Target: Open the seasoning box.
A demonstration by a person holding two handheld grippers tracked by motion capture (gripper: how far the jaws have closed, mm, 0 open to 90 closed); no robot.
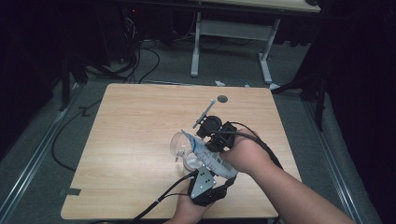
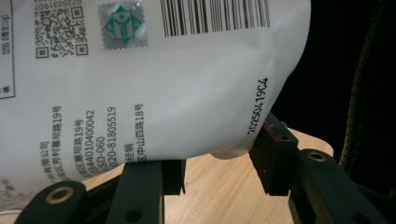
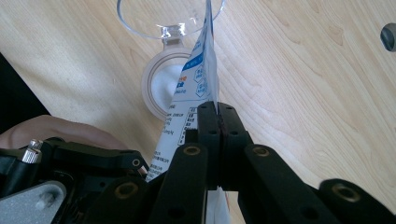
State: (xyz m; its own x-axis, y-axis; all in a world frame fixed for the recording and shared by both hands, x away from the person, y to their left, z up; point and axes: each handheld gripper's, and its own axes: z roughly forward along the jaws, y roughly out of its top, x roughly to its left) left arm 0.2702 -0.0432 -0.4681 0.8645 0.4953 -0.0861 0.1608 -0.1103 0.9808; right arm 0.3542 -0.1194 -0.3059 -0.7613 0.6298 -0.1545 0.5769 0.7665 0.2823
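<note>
Pinching the thin edge of a white plastic pouch printed with blue panels and black text (image 3: 196,79), the right gripper (image 3: 217,109) has its two black jaws pressed together with the film caught between them. The pouch slants up from those jaws toward a clear, round plastic container (image 3: 161,18) that lies tipped on the light wooden table (image 1: 140,121), and the pouch's far corner reaches the container's rim. Just beside the container, on the side nearer the person, sits a round white lid (image 3: 163,84) flat on the wood, partly covered by the pouch. In the high view the pouch (image 1: 205,151) runs as a white strip from the container (image 1: 180,144) back toward the person, with the right gripper (image 1: 215,135) just behind the container's right side and the left gripper (image 1: 205,184) under the pouch's near end, close to the table's front edge. From the left gripper view, the pouch's back face (image 2: 177,79), with a barcode, a QR code and a green seal, bulges down between the left gripper's (image 2: 217,168) jaws; the right-hand jaw seems to meet the bag's lower corner, but I cannot tell whether both pads actually press on it. Both hands come in from the table's near side, a black cable (image 1: 159,203) trailing off the left gripper.
</note>
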